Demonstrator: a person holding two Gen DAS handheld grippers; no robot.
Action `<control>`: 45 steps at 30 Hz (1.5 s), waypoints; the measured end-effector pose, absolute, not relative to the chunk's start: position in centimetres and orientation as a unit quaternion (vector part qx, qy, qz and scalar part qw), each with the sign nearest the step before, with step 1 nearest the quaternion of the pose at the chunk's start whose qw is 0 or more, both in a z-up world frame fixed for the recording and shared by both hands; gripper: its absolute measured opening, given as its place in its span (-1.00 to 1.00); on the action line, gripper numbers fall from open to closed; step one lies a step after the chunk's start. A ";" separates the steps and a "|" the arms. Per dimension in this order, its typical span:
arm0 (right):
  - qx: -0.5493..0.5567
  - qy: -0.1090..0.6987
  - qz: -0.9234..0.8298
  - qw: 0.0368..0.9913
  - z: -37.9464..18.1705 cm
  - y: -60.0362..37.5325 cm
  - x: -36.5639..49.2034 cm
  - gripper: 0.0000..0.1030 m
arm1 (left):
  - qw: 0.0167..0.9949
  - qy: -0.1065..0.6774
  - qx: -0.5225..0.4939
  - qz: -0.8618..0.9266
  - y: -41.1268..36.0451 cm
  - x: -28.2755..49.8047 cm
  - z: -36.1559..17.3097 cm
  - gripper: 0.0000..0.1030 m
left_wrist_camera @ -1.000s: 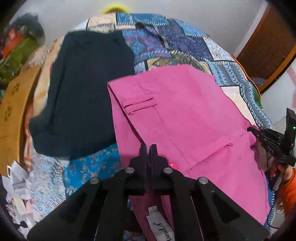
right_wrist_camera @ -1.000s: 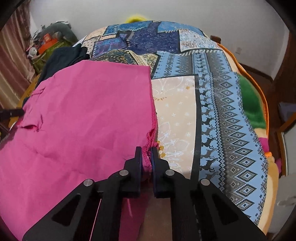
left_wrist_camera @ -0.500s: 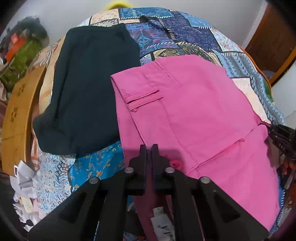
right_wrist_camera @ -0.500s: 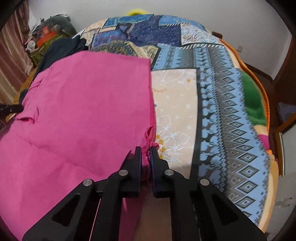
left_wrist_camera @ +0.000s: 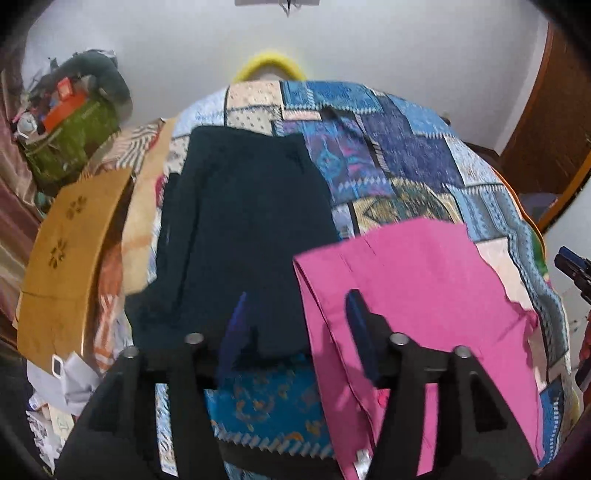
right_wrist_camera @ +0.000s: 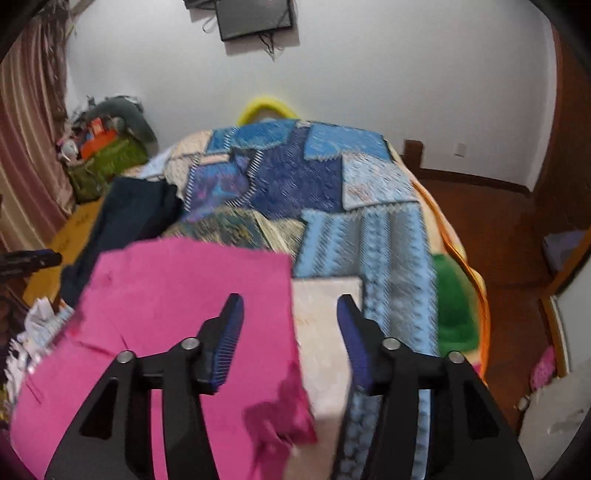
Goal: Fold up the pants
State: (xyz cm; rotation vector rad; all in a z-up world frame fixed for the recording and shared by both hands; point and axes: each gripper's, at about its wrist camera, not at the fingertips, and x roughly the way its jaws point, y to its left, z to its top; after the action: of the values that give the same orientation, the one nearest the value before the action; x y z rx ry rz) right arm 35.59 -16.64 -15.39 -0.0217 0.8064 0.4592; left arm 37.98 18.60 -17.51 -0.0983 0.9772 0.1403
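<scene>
The pink pants [left_wrist_camera: 424,295] lay flat on a bed with a patchwork blanket [left_wrist_camera: 388,155] of blue, purple and cream squares. They sat at the near end of the bed. A dark piece of clothing [left_wrist_camera: 236,240] lay just beside them, on their left side, and the 2 seemed to touch at 1 edge.

The left gripper [left_wrist_camera: 295,325] was spread wide and held nothing. It hung over the spot where the dark cloth met the pink pants. The right gripper [right_wrist_camera: 290,325] was also wide apart and empty, over the right edge of the pants [right_wrist_camera: 184,314], where the cream blanket square showed.

The room had a plain white wall [right_wrist_camera: 369,74]. A dark screen [right_wrist_camera: 255,16] hung high on it. A yellow curved thing [right_wrist_camera: 266,105] peeked up behind the far end of the bed. A striped curtain [right_wrist_camera: 29,129] hung on the left, next to a green bag [right_wrist_camera: 107,162] full of stuff. The floor [right_wrist_camera: 491,229] on the right was brown wood.
</scene>
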 end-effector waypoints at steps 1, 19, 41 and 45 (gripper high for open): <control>-0.004 0.391 0.229 0.891 -15.4 -16.1 36.2 0.08 | 0.879 0.469 -0.044 0.069 18.8 38.4 -17.5 0.15; -0.037 0.522 0.227 0.821 -26.4 -8.3 49.5 0.17 | 0.838 0.535 -0.097 0.040 20.9 45.0 -25.8 0.15; -0.042 0.395 0.241 0.886 -16.3 -9.9 44.3 -0.95 | 0.896 0.437 -0.026 0.076 18.4 43.5 -16.7 -0.84; -0.025 0.358 0.248 0.900 -12.4 -11.2 41.8 -0.95 | 0.908 0.412 -0.021 0.070 17.7 41.7 -13.6 -0.84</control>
State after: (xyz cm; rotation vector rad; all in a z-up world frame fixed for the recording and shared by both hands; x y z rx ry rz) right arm 41.82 -11.22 -12.38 -0.0514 0.7401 0.5128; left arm 41.69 17.69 -13.58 -0.0425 0.8500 0.1446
